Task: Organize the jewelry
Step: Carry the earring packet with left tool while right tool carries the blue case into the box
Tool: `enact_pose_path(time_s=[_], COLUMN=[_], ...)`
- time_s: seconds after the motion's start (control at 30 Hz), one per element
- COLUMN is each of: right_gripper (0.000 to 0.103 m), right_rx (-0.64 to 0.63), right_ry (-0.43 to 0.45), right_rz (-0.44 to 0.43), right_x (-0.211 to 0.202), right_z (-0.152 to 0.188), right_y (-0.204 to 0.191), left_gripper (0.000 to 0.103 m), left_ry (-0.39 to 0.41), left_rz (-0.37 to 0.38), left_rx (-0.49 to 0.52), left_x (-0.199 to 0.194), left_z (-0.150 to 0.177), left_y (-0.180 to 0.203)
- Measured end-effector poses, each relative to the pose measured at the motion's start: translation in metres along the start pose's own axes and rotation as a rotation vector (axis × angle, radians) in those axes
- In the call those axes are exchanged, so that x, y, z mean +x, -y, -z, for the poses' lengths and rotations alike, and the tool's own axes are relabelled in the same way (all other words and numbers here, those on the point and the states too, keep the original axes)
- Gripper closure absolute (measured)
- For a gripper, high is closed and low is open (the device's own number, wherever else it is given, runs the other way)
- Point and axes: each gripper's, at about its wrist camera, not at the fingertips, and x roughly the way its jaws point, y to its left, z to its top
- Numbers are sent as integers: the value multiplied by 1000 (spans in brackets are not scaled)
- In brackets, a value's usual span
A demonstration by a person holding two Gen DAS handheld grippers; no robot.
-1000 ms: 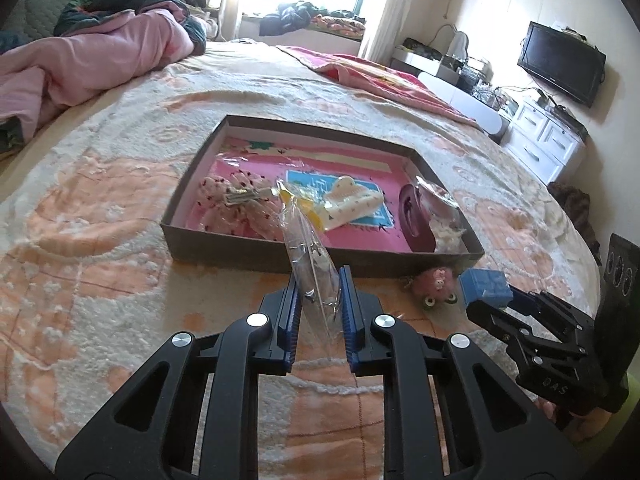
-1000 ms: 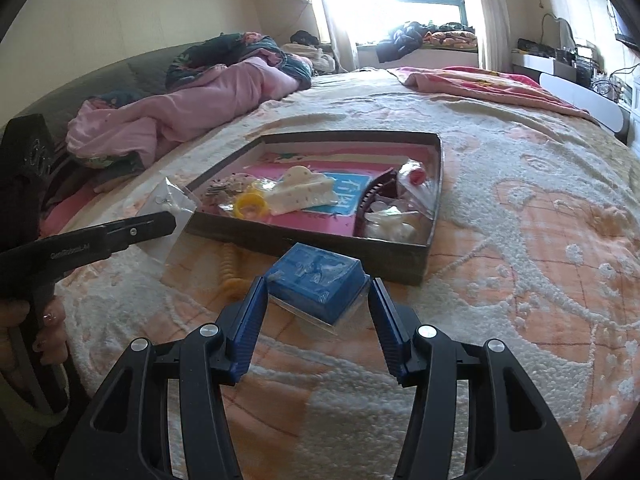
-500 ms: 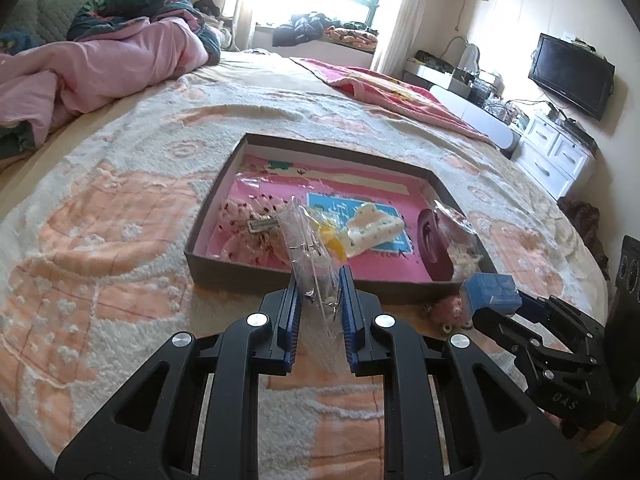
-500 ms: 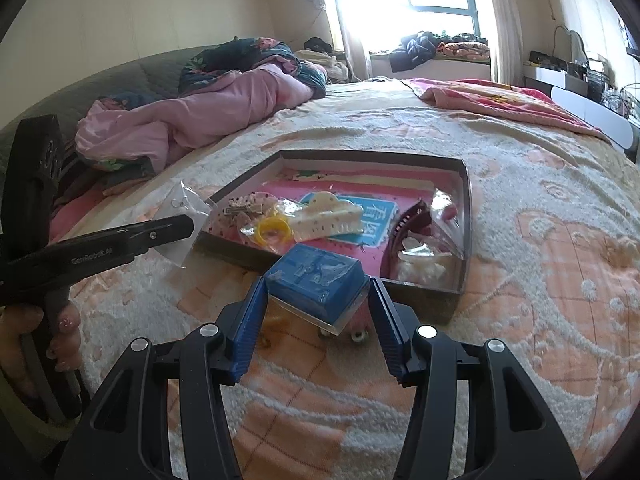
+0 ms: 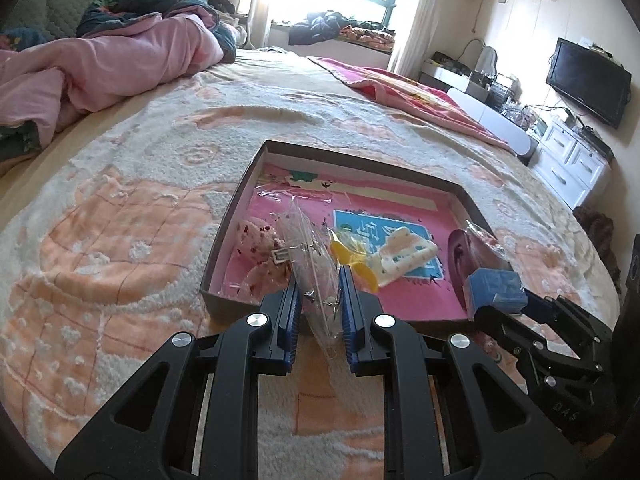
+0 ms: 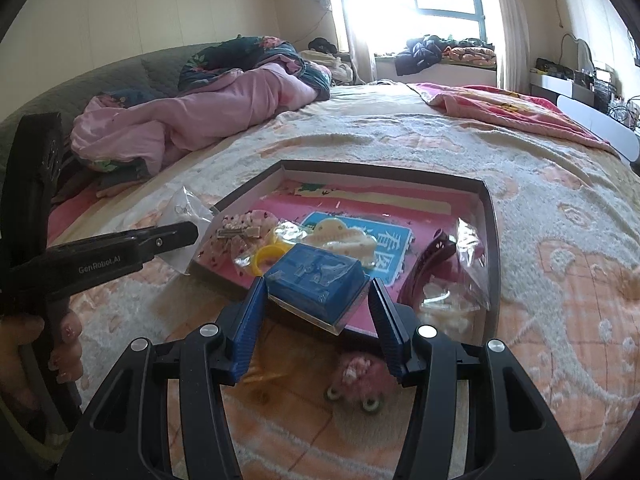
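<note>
My left gripper is shut on a clear plastic bag with small jewelry inside, held just above the near wall of the shallow brown box. The bag also shows in the right wrist view. My right gripper is shut on a blue jewelry box and holds it over the box's near edge; it shows in the left wrist view too. The box has a pink floor and holds a cream hair claw, a yellow ring, a dark red hair clip and bagged items.
A pink fuzzy hair tie with beads and a yellow coil tie lie on the peach bedspread below my right gripper. A pink quilt is piled at the back left. A red blanket lies at the back right.
Both grippers have risen and moved forward toward the box, each still holding its item. The blue jewelry box now hangs over the near wall.
</note>
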Motion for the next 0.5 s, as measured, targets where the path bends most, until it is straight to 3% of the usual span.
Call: enact_pose_path(time_s=[0.5], right_gripper=[53], right_rx=[22], right_ry=[-64], right_rz=[44], right_x=[34], right_z=[-11], right_y=[21], left_gripper=[91], left_ry=[-31], left_rz=[-44], left_rx=[17], left_x=[46], left_z=[-24], left_y=[-5])
